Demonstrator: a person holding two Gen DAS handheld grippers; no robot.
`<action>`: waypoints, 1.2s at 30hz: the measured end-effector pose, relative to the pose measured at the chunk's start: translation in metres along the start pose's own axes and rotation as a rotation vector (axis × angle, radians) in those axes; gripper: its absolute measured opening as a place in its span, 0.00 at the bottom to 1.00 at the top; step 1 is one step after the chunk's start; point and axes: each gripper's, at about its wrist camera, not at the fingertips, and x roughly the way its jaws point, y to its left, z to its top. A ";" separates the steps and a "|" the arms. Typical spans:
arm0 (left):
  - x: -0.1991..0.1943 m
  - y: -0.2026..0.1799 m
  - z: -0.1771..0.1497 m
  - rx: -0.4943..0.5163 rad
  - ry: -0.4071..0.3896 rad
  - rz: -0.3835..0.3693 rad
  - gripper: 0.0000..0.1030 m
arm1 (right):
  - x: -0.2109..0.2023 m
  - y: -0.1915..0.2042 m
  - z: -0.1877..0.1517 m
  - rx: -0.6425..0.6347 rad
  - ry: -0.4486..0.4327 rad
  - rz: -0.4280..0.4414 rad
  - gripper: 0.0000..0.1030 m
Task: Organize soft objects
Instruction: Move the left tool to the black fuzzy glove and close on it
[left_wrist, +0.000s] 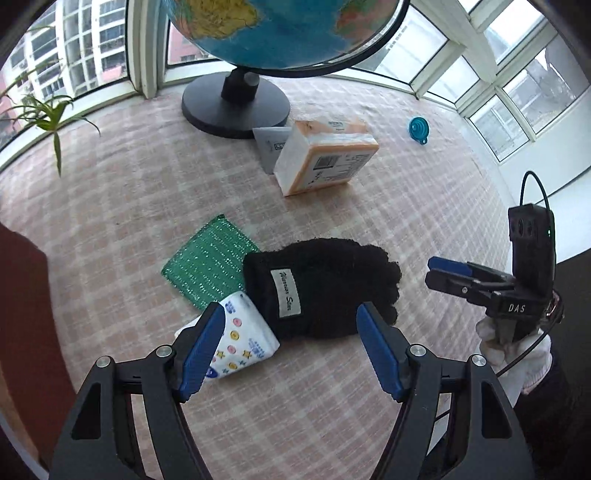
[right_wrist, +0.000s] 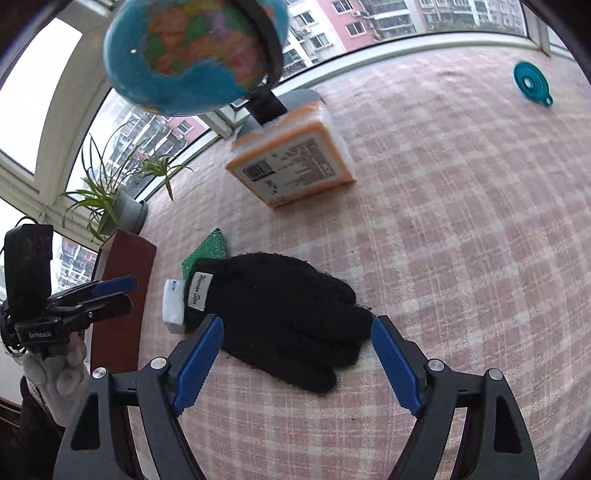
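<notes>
Evidently this is the approach: both the left gripper (left_wrist: 291, 347) and right gripper (right_wrist: 297, 360) hang released over the black glove (left_wrist: 321, 288) lying on the surface (left_wrist: 424, 206); next, closing the fingers on it.

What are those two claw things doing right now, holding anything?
Left gripper: open, holding nothing, above the black glove.
Right gripper: open, holding nothing, above the same glove.
</notes>
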 end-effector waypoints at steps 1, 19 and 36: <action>0.007 0.003 0.005 -0.019 0.020 -0.013 0.72 | 0.002 -0.006 0.000 0.019 0.004 0.001 0.77; 0.061 0.017 0.032 -0.079 0.189 -0.094 0.69 | 0.038 -0.019 0.011 0.044 0.067 0.003 0.77; 0.085 -0.002 0.026 -0.040 0.257 -0.105 0.34 | 0.061 0.004 0.007 -0.076 0.116 -0.047 0.68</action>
